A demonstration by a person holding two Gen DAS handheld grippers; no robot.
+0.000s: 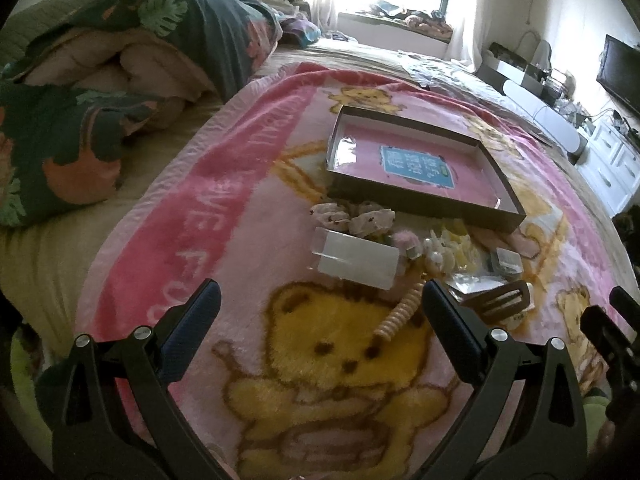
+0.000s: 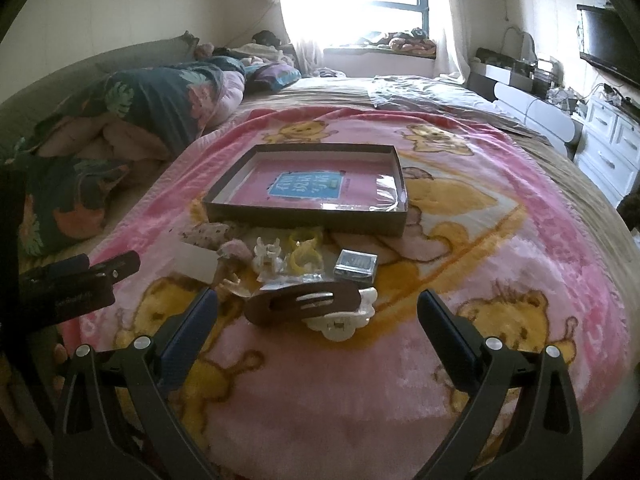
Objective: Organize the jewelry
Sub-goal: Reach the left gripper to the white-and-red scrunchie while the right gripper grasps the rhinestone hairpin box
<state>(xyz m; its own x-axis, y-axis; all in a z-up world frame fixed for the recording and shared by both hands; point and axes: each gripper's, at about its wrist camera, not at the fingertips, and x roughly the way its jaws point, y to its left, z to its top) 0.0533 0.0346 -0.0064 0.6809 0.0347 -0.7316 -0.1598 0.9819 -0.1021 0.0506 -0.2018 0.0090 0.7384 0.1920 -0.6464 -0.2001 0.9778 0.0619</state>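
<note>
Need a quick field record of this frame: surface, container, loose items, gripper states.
surface: pink bear blanket on a bed
container: shallow brown box, open, pink sheet with a blue label inside, no jewelry in it
loose items: brown hair clip over a white claw clip, yellow clips, small grey box, beaded coil
left hand-held gripper: open, empty
right hand-held gripper: open, empty, facing the brown hair clip
</note>
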